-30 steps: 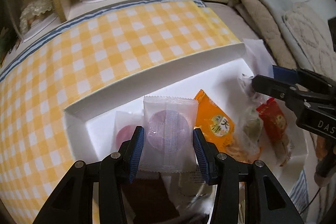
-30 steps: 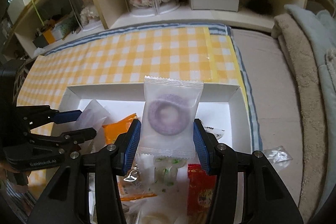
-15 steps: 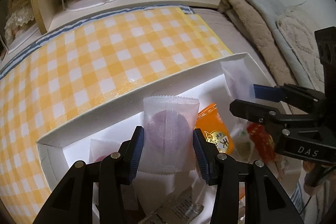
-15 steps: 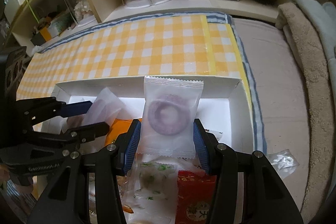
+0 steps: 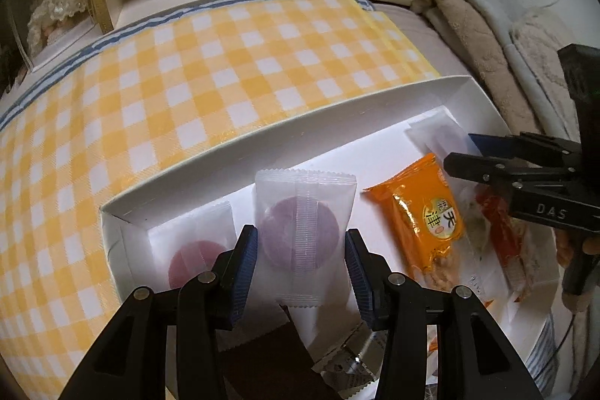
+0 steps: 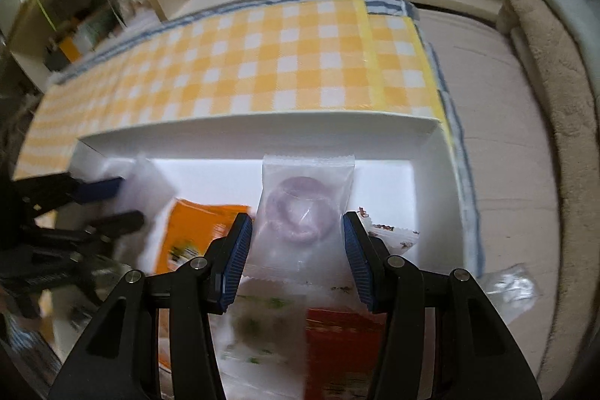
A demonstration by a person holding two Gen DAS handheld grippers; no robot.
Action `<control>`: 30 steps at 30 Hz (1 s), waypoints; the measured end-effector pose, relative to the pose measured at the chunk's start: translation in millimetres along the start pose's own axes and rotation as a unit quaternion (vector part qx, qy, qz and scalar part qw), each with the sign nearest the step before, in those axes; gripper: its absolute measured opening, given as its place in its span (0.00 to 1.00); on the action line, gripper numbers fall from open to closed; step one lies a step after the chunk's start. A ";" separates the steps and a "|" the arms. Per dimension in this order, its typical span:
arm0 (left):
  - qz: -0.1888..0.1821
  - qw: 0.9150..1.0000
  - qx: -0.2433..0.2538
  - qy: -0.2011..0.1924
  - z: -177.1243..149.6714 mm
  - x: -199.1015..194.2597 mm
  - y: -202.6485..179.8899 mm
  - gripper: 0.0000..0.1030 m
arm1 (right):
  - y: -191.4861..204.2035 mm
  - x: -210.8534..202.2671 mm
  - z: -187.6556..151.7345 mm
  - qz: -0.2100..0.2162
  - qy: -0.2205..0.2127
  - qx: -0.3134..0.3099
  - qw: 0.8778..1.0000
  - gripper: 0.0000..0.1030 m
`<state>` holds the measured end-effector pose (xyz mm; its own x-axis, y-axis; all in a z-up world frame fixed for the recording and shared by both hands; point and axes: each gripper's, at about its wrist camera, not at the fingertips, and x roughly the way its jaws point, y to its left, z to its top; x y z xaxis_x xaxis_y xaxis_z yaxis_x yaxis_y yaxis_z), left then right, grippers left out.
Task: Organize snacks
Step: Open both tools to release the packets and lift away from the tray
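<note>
Over the white box (image 5: 262, 145), the left gripper (image 5: 302, 246) is clamped on a clear packet with a purple round cake (image 5: 303, 231), above the box's left end. An orange snack pack (image 5: 427, 212) lies mid-box. Toward the right end, the right gripper (image 6: 298, 242) is clamped on a purple ring packet (image 6: 303, 205).

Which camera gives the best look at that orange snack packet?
The left wrist view: the orange packet lies sharp and whole in the white box, label readable. The right wrist view shows it blurred and partly hidden behind the jaws.
</note>
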<state>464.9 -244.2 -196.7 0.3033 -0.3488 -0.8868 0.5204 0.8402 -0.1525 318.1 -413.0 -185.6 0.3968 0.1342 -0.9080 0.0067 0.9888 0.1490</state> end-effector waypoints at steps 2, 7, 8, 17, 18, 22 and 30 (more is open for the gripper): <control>-0.010 1.000 -0.006 0.000 2.2 -0.5 -3.6 0.45 | -4.9 -0.2 -2.3 -0.003 0.004 0.004 1.000 0.49; -0.024 1.000 0.000 -0.008 9.1 -2.2 -15.3 0.45 | 1.4 -5.2 -2.1 0.004 -0.006 -0.004 1.000 0.49; -0.023 1.000 0.001 -0.010 9.9 -3.3 -16.6 0.45 | 3.6 -5.1 -0.2 0.007 -0.008 -0.003 1.000 0.49; -0.003 1.000 -0.013 -0.021 4.7 -22.8 -3.3 0.72 | 0.3 -20.2 9.2 0.004 -0.033 0.027 0.999 0.61; -0.003 1.000 -0.013 -0.021 3.8 -25.3 -2.7 0.73 | -0.6 -22.3 8.6 0.003 -0.033 0.029 0.999 0.62; -0.005 1.000 -0.013 -0.023 -0.4 -39.4 -2.1 0.83 | 0.5 -32.4 4.6 0.004 -0.035 0.028 0.999 0.70; -0.025 0.998 -0.024 -0.043 -12.1 -84.9 -3.5 1.00 | 14.5 -67.3 -10.5 -0.007 -0.055 0.014 0.998 1.00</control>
<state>427.7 -212.6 -126.2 0.3462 -0.4238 -0.8370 0.4982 0.8390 -0.2188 281.8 -407.0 -126.4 0.4945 0.1100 -0.8622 0.0379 0.9883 0.1479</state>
